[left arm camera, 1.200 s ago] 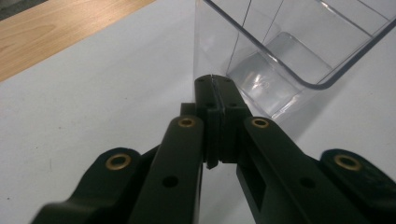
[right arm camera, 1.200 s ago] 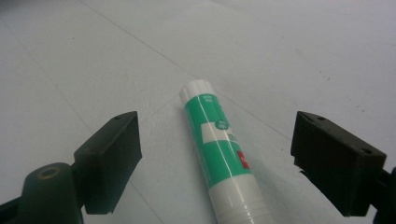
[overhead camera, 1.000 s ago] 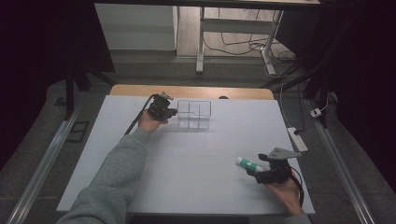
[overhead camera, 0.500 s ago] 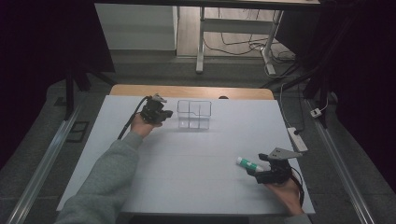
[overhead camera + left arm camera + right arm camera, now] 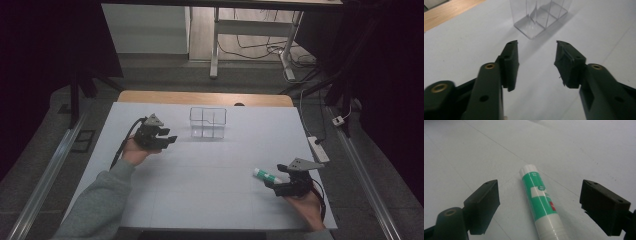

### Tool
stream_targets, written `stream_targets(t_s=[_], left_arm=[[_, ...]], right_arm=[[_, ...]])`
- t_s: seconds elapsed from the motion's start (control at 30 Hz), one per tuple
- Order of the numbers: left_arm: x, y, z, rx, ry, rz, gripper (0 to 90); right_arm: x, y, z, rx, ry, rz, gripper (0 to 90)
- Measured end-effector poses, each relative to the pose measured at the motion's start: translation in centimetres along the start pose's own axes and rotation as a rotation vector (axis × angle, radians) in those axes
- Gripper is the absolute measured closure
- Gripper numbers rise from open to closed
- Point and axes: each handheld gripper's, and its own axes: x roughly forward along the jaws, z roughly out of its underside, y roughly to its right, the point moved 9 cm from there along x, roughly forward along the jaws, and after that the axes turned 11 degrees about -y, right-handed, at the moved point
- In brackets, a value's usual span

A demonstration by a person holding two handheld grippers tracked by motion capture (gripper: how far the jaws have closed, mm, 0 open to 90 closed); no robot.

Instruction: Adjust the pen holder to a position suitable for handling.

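Note:
A green-and-white tube (image 5: 266,175) lies flat on the white table top (image 5: 210,190) at the near right. My right gripper (image 5: 278,178) sits just behind it. In the right gripper view the tube (image 5: 541,203) lies between the wide-apart jaws of this gripper (image 5: 540,187), and neither pad touches it. A clear plastic box with dividers (image 5: 208,122) stands at the far middle. My left gripper (image 5: 169,140) is to the left of the box. Its jaws have just been opening and hold nothing. In the left gripper view the box (image 5: 539,17) stands ahead of the left gripper (image 5: 537,46).
The wooden far edge of the table (image 5: 205,98) runs behind the white top. A power strip (image 5: 318,149) lies just off the right edge. Metal rails (image 5: 45,175) flank the table, and desk legs with cables (image 5: 250,45) stand beyond it.
My left gripper has drawn back from the clear box, to the left and nearer the person, and its jaws have opened. The right gripper and the tube have stayed put.

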Motion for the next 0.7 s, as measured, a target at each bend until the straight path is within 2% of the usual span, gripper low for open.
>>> stream_targets(t_s=[0.07, 0.27, 0.33, 0.37, 0.47, 0.57, 0.7], left_arm=[[-0.3, 0.2, 0.4, -0.003, 0.004, 0.0, 47.2], [-1.4, 2.0, 3.1, 0.011, -0.021, -0.009, 40.0], [-1.8, 2.8, 4.6, 0.012, -0.022, 0.007, 37.8], [-1.8, 2.8, 4.6, 0.012, -0.022, 0.007, 37.4], [-1.8, 3.7, 6.3, 0.021, -0.03, 0.013, 34.8], [-1.8, 4.0, 7.2, 0.018, -0.033, 0.023, 33.6], [-2.0, 4.2, 7.9, 0.012, -0.04, 0.014, 28.8]], right_arm=[[0.0, 0.0, 0.0, 0.001, 0.002, -0.001, 15.6], [-0.3, 0.0, 0.0, 0.006, 0.009, -0.006, 15.6], [-0.4, 0.0, 0.0, 0.01, 0.013, -0.007, 15.6], [-0.4, 0.0, 0.0, 0.012, 0.016, -0.009, 15.6], [-0.4, 0.0, 0.0, 0.008, 0.012, -0.004, 15.6], [-0.6, 0.0, 0.1, 0.012, 0.015, 0.001, 15.7], [-0.6, 0.0, 0.2, 0.015, 0.022, -0.003, 15.8]])
